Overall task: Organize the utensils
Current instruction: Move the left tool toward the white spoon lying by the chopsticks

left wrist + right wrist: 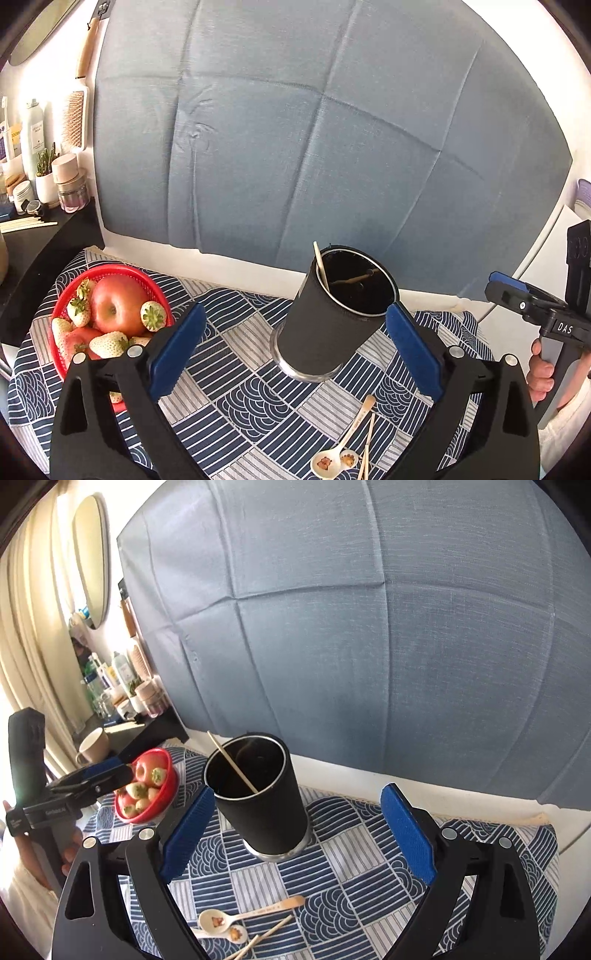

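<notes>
Nearest the left wrist camera, the left gripper (295, 350) stands with its blue pads wide apart and nothing pressed between them. The right gripper (299, 834) is likewise spread wide and grips nothing. Just beyond the fingers, low on the desk, lie two small white spoons (334, 458) with printed bowls, close together, and a pair of pale chopsticks (367, 446) beside them, all on the blue-and-white patterned cloth (236, 402).

Further on, near the middle of the cloth, stands a black cup (328, 321) with a metal base, upright and open at the top. One pale chopstick (232, 763) leans inside it, its upper end sticking out over the rim. The cup sits between the spread pads in both views but touches neither.

To the left, a red basket (64, 295) holds an apple (116, 302) and pale strawberries. In the left view, a hand (541, 373) grips the right gripper's handle at the right edge. Behind everything hangs a creased blue-grey cloth backdrop (314, 129).
</notes>
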A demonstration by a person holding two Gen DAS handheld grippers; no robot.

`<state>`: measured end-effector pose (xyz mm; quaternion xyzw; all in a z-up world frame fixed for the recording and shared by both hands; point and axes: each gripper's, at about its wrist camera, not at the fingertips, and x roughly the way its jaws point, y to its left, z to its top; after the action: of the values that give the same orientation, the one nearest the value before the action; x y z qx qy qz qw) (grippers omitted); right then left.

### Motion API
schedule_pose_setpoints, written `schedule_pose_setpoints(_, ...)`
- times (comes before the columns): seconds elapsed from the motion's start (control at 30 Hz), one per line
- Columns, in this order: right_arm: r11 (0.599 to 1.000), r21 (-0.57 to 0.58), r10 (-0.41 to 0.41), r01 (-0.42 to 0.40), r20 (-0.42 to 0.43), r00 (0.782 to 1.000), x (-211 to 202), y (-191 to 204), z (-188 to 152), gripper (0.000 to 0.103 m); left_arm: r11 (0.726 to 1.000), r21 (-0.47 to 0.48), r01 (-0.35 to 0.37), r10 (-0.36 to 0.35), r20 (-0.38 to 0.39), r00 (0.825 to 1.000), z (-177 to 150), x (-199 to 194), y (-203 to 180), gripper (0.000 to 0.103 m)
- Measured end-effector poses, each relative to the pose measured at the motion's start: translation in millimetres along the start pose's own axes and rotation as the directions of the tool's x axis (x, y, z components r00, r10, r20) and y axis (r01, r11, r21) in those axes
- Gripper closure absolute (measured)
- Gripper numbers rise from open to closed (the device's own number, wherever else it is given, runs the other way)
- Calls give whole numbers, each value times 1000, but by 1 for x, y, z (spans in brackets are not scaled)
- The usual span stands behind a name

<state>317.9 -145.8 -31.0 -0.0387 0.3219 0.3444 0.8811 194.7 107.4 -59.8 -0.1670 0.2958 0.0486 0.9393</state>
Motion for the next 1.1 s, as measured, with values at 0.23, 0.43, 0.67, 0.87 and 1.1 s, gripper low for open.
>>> schedule_pose_setpoints(0.23, 1000, 1, -4, 4, -20, 1000, -11, 2, -13, 15, 999, 8, -34, 34, -41, 999, -19, -13, -2, 6)
schedule_pose_setpoints(0.43, 1000, 2, 7, -7, -47, 999, -17, 3, -28, 15, 998, 4, -66, 66, -75, 995, -38, -22, -5, 6)
schedule_pose_setpoints(0.67, 1000, -12, 27, -29, -92, 995, -17, 3, -49, 15, 994, -8, -105, 103, -123, 987, -68, -30, -8, 6)
schedule_pose_setpoints(0.87, 998, -18, 51, -54, -138, 989, -9, 5, -68, 15, 989, -24, -145, 139, -174, 975, -93, -35, -5, 6)
schedule_pose_setpoints(1.1, 996, -36, 73, -81, -195, 978, 5, 12, -86, 15, 981, -52, -189, 172, -230, 958, -121, -35, 3, 6)
